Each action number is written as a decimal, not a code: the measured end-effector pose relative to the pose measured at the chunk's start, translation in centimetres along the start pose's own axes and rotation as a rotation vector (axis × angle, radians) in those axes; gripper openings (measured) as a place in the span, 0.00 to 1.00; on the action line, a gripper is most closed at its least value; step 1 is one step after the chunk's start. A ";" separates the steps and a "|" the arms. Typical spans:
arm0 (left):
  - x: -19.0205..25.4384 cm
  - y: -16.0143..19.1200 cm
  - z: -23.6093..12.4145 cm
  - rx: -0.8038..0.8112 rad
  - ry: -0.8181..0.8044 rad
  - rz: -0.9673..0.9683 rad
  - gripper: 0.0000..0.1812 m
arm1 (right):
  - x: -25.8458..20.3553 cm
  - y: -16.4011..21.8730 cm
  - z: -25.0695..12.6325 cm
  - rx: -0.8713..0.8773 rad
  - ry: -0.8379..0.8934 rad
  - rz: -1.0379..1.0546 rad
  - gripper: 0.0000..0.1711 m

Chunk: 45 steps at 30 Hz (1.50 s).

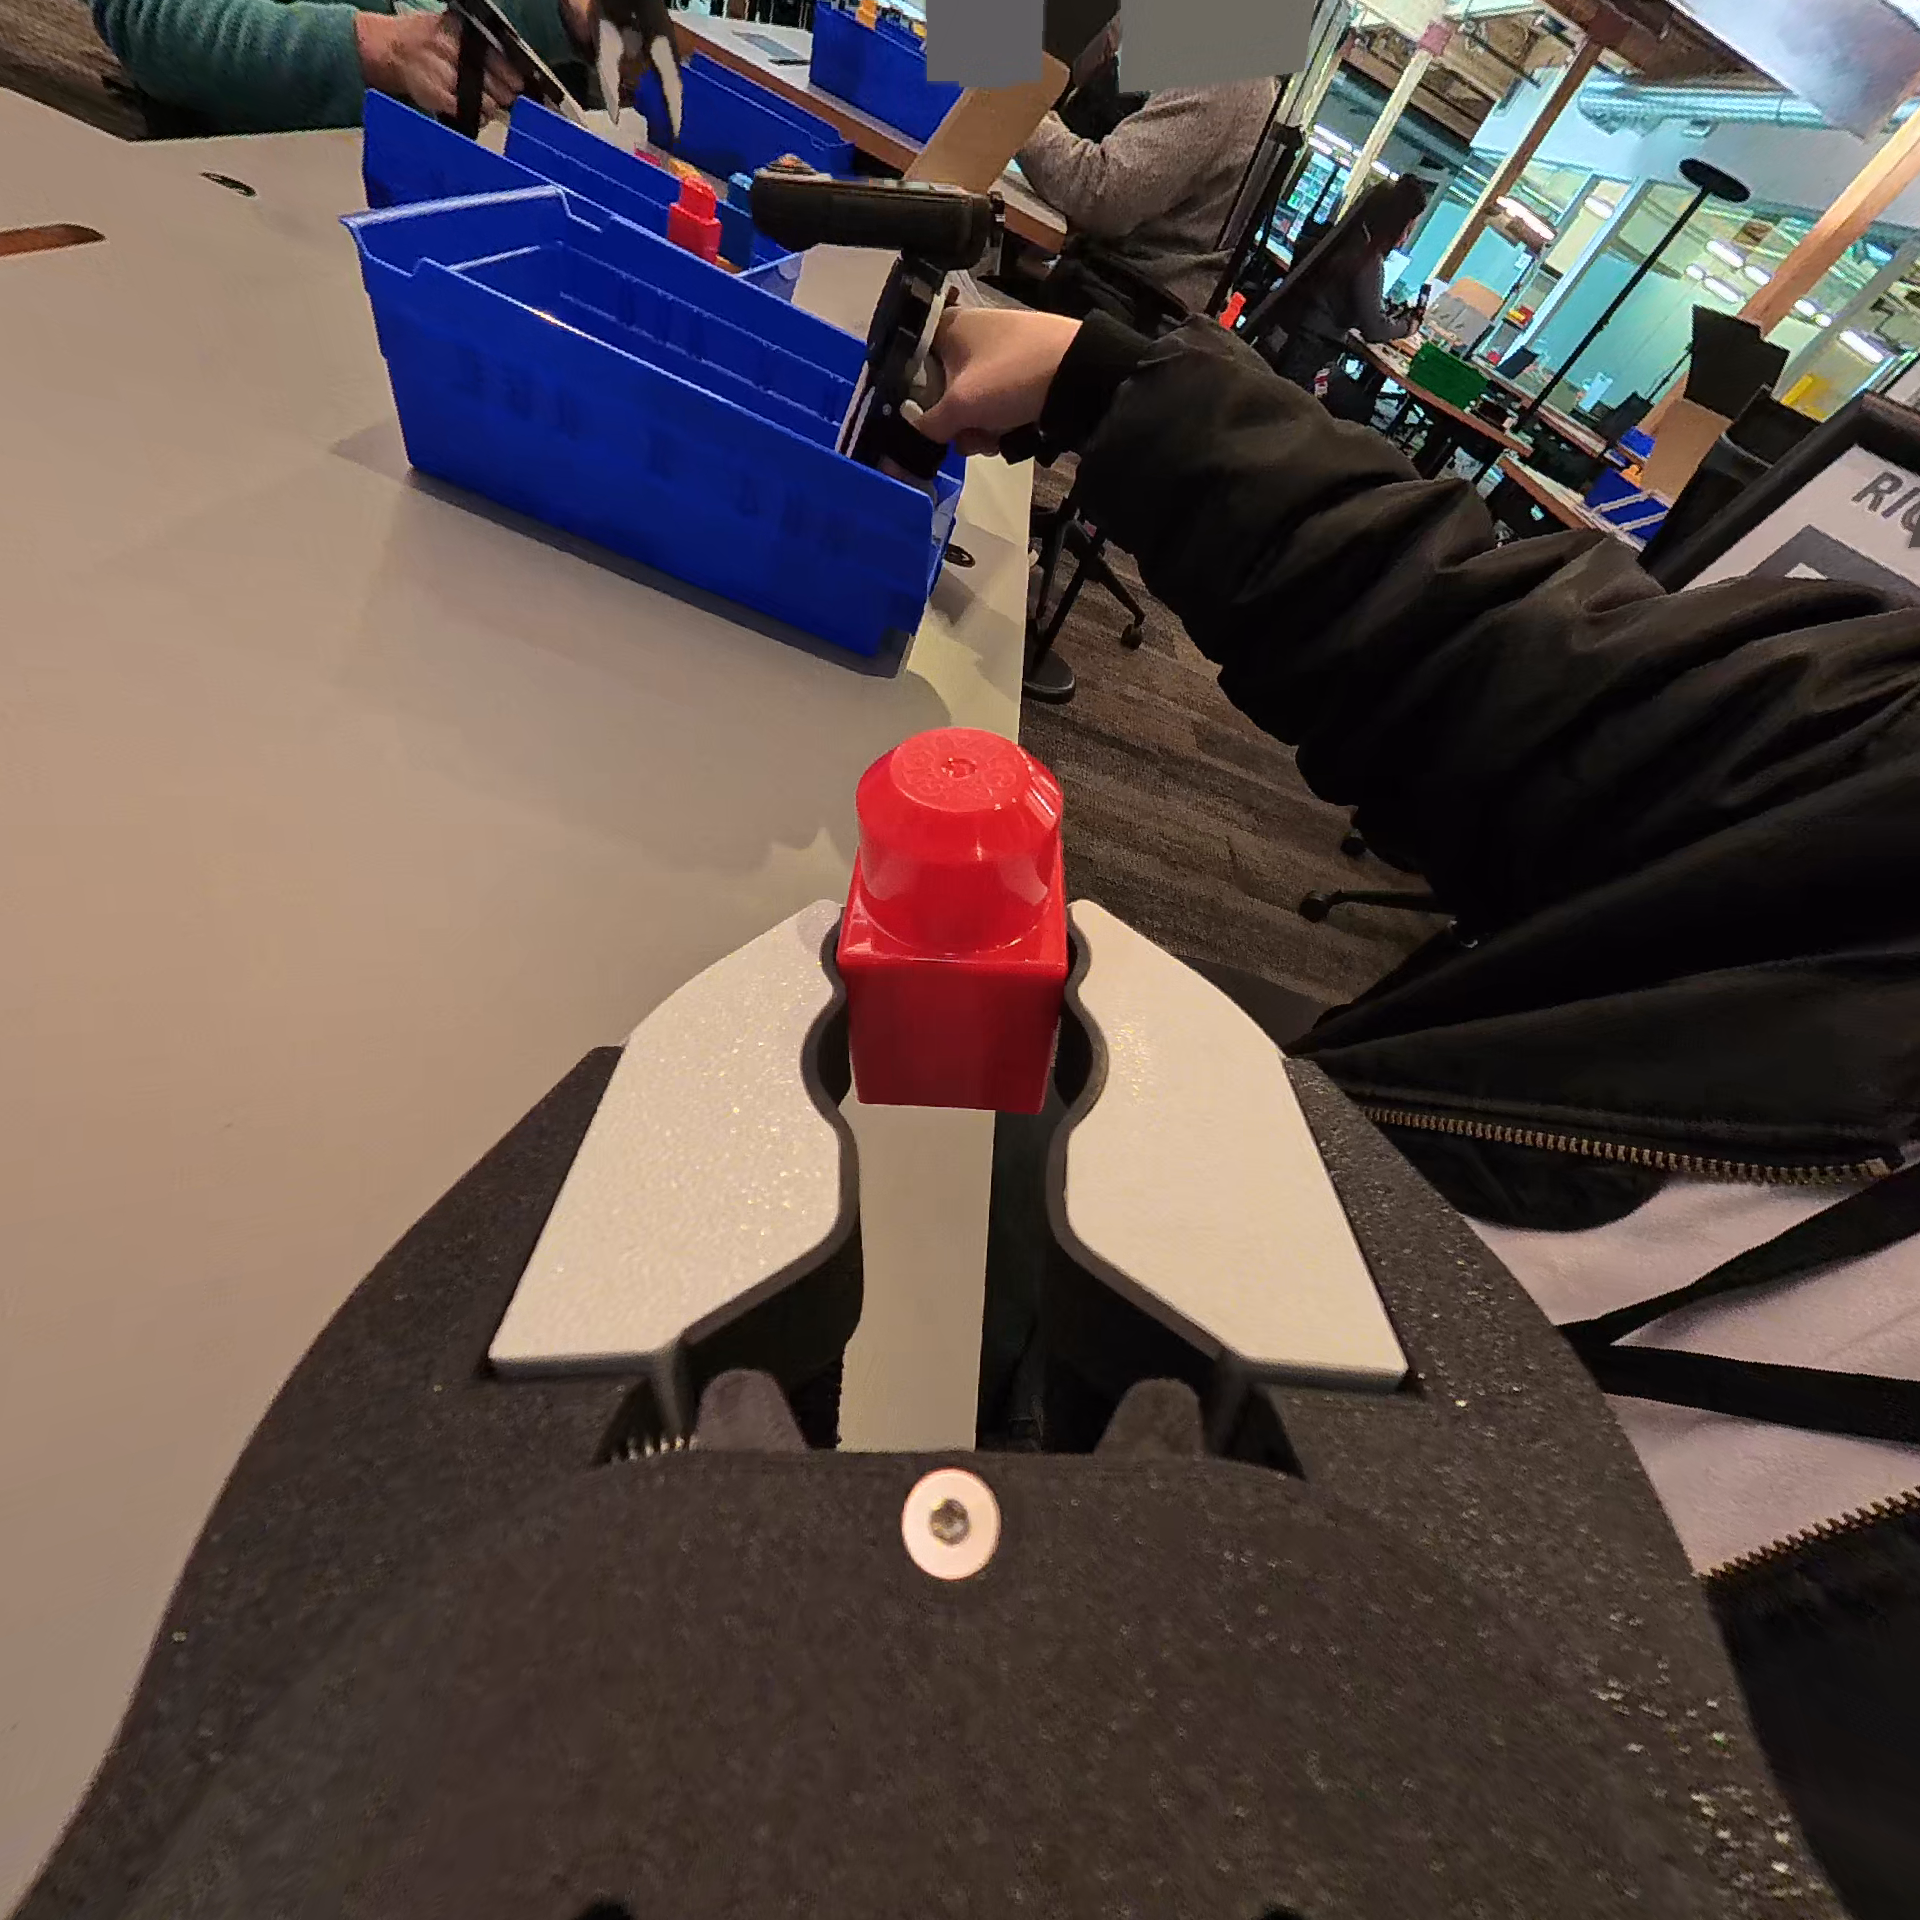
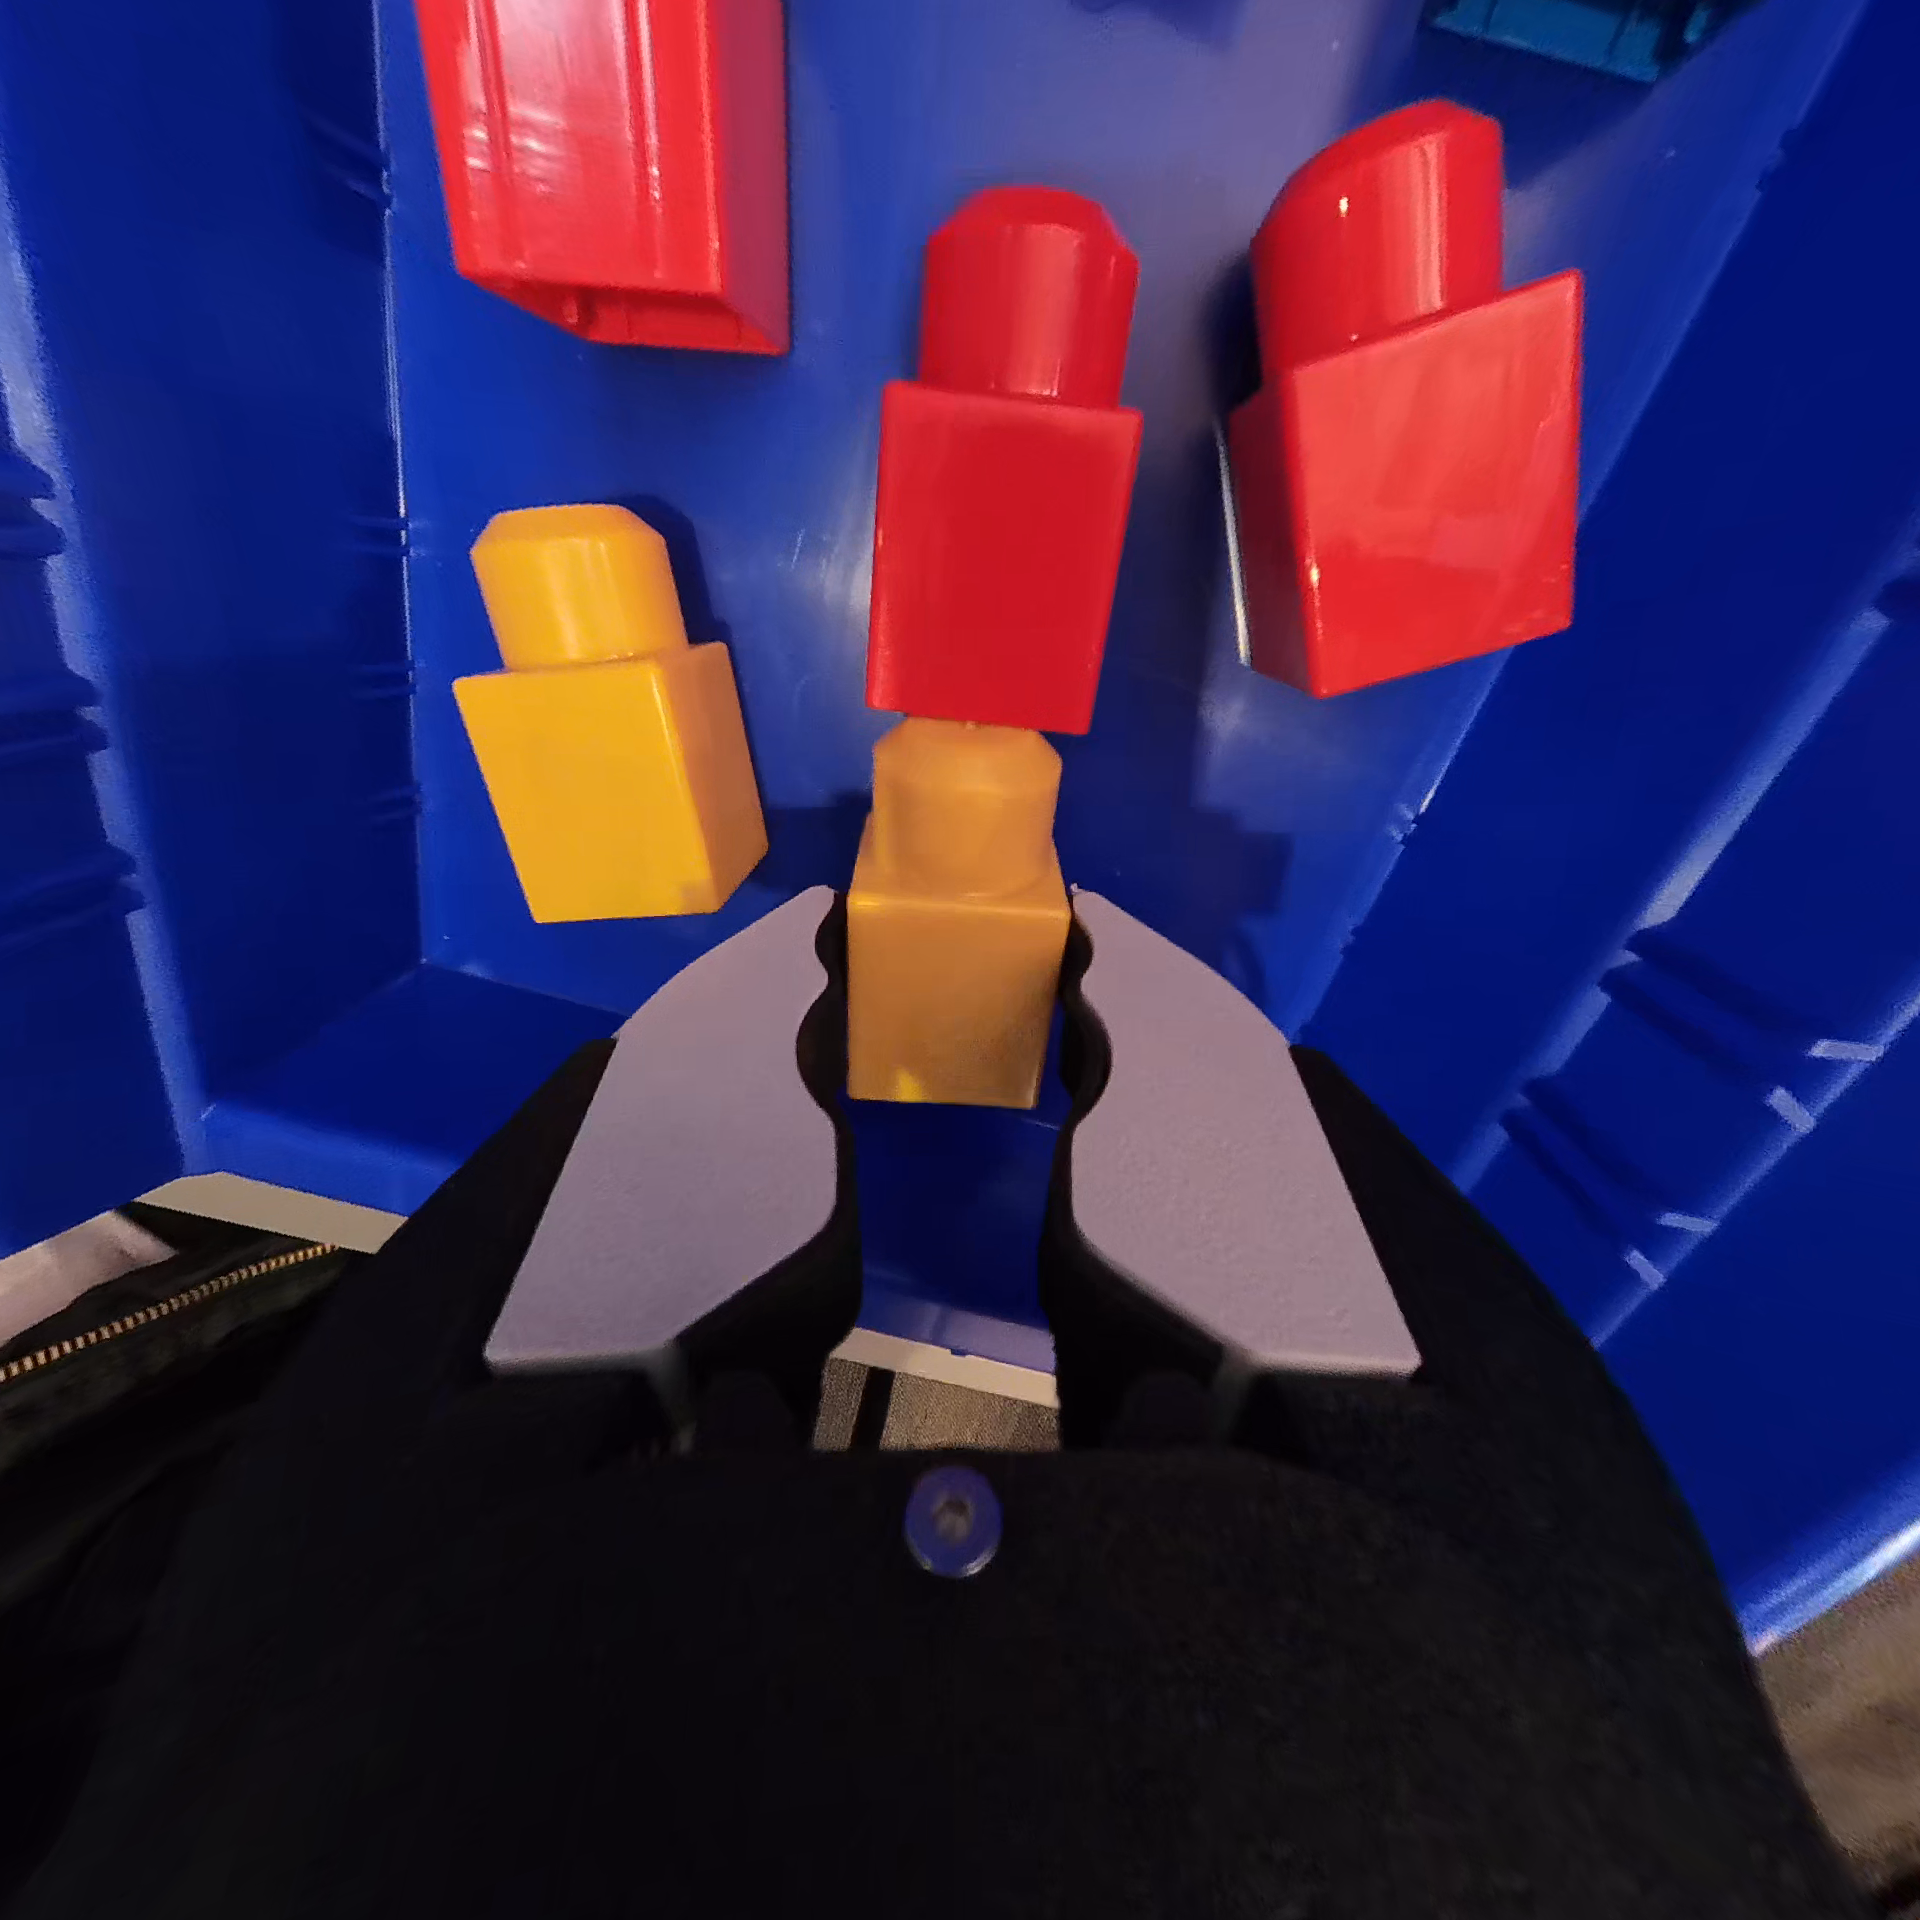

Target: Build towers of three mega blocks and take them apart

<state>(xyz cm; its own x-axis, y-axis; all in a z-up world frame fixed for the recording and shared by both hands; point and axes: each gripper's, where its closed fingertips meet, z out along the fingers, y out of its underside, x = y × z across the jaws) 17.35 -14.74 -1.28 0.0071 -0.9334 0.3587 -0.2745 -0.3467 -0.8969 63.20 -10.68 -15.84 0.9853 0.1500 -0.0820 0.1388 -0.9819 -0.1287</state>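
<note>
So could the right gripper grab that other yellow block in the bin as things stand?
Probably not yet. The right gripper is already shut on a yellow block, so it has no free grip. Otherwise the loose yellow block lies unobstructed on the blue bin floor, close beside it.

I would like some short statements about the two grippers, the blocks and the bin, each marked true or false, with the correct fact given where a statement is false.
1. The left gripper is shut on a red block. True.
2. The right gripper holds a blue block. False: it is shut on an orange-yellow block.
3. The right gripper works inside the blue bin. True.
4. The loose blocks in the bin are all yellow. False: one yellow block lies there, with red ones such as the red block at the right.
5. In the left wrist view, the held red block rests on the table. False: the table's edge shows beneath it, so it is lifted.
</note>
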 end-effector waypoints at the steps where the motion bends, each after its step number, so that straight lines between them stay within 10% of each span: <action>1: 0.0 0.0 -0.1 0.004 -0.001 0.003 0.20 | -0.2 -0.1 0.0 0.009 -0.011 0.000 0.22; 10: -0.1 -0.2 -0.5 0.011 -0.011 0.010 0.20 | -2.1 -3.5 -9.1 0.337 0.140 -0.109 0.27; 13: -0.1 -1.0 0.5 0.019 0.009 0.003 0.20 | -9.9 -6.4 -15.9 0.627 0.047 -0.270 0.28; 17: 0.8 -2.8 2.4 0.057 0.096 -0.010 0.20 | -28.1 -6.3 -20.6 0.857 -0.536 -0.575 0.30; 22: 2.2 -3.4 3.9 0.036 0.152 -0.004 0.20 | -40.6 -5.0 -18.7 0.890 -0.796 -0.756 0.29; 29: 2.8 -3.4 3.9 0.005 0.138 0.034 0.20 | -45.8 -5.0 -15.9 0.783 -0.912 -0.800 0.22; 39: 2.9 -2.5 4.1 0.020 0.133 0.040 0.26 | -41.4 -5.1 -18.0 0.864 -0.863 -0.739 0.16; 45: 1.8 0.0 0.9 0.029 0.076 -0.001 0.23 | -10.1 -7.1 -15.6 0.593 0.041 -0.270 0.16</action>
<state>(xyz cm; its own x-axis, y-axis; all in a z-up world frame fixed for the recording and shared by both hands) 18.26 -16.53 -0.85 -0.0664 -0.9237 0.3773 -0.2468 -0.3512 -0.9032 53.85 -7.04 1.35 0.9282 0.3664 0.0656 0.3146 -0.6783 -0.6640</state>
